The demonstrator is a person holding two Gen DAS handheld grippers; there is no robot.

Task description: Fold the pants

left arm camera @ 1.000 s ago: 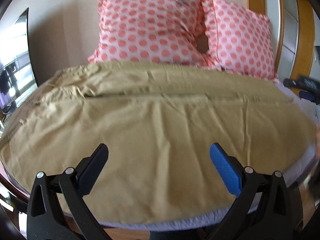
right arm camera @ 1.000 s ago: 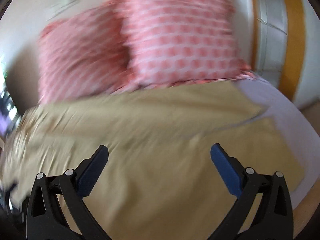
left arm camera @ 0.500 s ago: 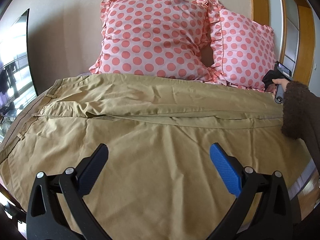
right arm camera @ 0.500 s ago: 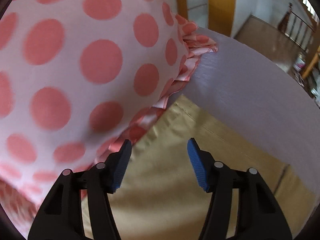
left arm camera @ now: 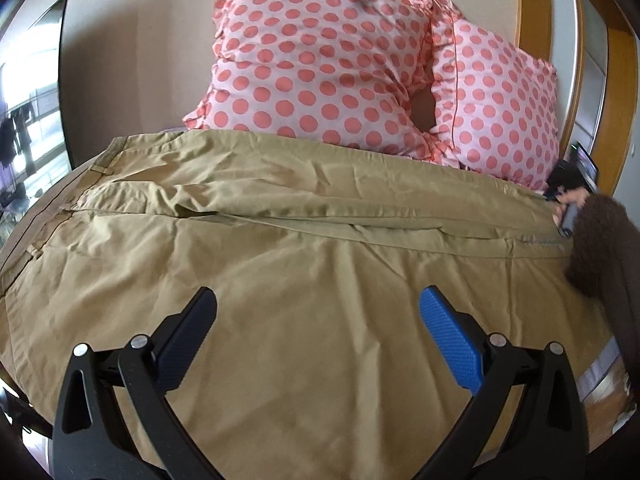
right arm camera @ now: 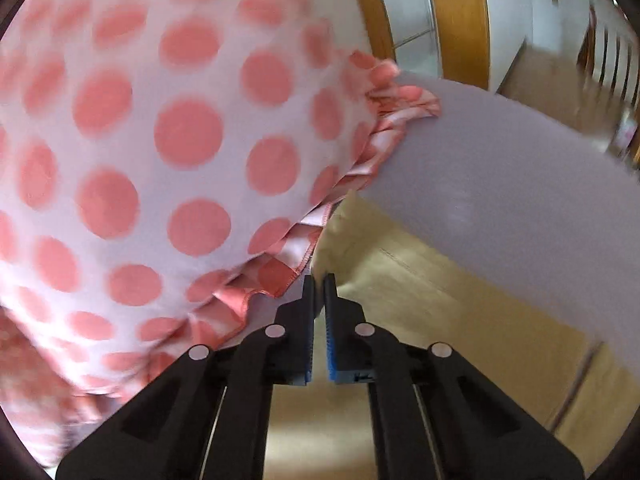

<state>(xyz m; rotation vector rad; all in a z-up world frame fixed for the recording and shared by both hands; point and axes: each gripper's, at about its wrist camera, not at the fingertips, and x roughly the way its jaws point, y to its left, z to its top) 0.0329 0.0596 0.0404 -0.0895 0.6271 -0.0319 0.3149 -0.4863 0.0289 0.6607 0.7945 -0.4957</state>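
Tan pants [left arm camera: 280, 264] lie spread flat across the bed, waistband at the left, legs running right. My left gripper [left arm camera: 318, 324] is open and hovers empty above the near leg. In the right wrist view my right gripper [right arm camera: 319, 284] is shut on the far hem corner of the pants [right arm camera: 420, 288], right beside the pillow's ruffled edge. It also shows in the left wrist view [left arm camera: 564, 204] at the far right end of the legs, held by a hand in a brown sleeve [left arm camera: 600, 256].
Two pink polka-dot pillows [left arm camera: 320, 64] lean on the wall behind the pants; one fills the left of the right wrist view [right arm camera: 160, 152]. A pale sheet [right arm camera: 500, 184] covers the bed. Wooden door frames [right arm camera: 456, 20] stand at the right.
My right gripper moved to the far hem corner by the pillow and closed on it. My left gripper stayed open above the near leg, shifting slightly.
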